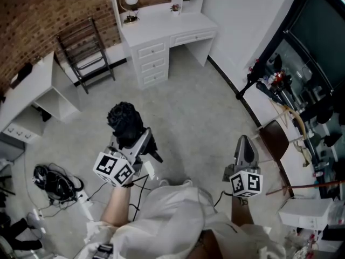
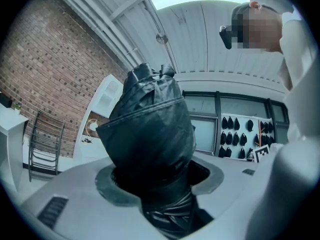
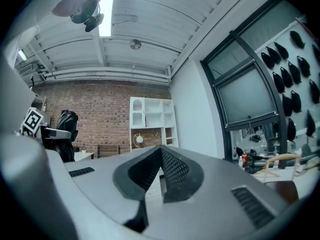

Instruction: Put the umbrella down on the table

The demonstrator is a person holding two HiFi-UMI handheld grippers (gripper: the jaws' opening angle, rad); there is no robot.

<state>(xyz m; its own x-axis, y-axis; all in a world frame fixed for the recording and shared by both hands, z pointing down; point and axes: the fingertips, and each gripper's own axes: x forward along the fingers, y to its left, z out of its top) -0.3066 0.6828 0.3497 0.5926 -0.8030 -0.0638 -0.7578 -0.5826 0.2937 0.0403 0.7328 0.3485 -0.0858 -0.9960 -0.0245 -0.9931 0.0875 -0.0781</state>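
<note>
A folded black umbrella [image 1: 124,122] stands upright over the floor, with my left gripper [image 1: 135,140] shut on its lower part. In the left gripper view the umbrella [image 2: 150,139] fills the middle, and the jaws of that gripper [image 2: 160,186] press on it from both sides. My right gripper [image 1: 244,142] hovers to the right, apart from the umbrella. Its jaws meet at the tips with nothing between them [image 3: 160,156]. From the right gripper view the umbrella [image 3: 66,126] shows far left. A white desk [image 1: 161,27] stands against the brick wall ahead.
A folding chair [image 1: 85,53] leans at the brick wall, beside a low white table [image 1: 33,86] on the left. Black cables [image 1: 54,181] lie on the floor at lower left. A brown chair [image 1: 276,139] and a cluttered counter [image 1: 302,117] line the right side.
</note>
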